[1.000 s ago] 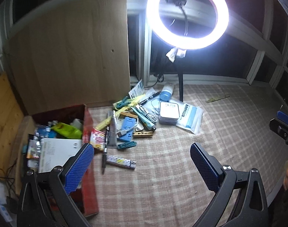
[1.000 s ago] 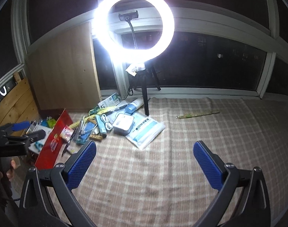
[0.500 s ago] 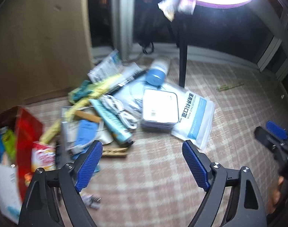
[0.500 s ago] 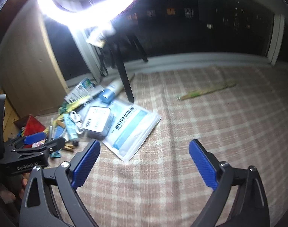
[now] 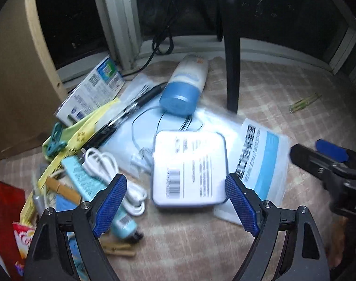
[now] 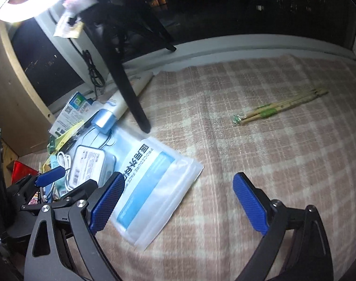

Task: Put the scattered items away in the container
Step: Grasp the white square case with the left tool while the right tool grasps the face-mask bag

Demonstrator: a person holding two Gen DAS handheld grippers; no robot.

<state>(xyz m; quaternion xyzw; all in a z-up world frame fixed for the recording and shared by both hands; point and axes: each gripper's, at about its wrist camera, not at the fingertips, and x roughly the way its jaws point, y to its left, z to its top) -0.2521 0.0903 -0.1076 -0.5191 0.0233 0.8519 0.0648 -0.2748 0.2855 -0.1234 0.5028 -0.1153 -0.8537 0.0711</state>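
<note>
A checked pink-and-cream cloth covers the bench and fills most of both views. At the far left edge of the left wrist view only a red corner of the container shows, with a red-and-white snack packet at its lip; the rest of its contents is out of frame.

The scattered items lie in the centre and left of that view. Largest is a clear plastic bag with a light-blue band and printed characters. A white square tin with a barcode label lies on it. Above the tin, a white bottle with a blue cap lies on its side. Left of the tin sit a coiled white cable, a black pen and a teal clip.

The left hand-held gripper is spread wide, empty, just below the tin. The right hand-held gripper is also wide and empty, at the bag's lower edge.
</note>
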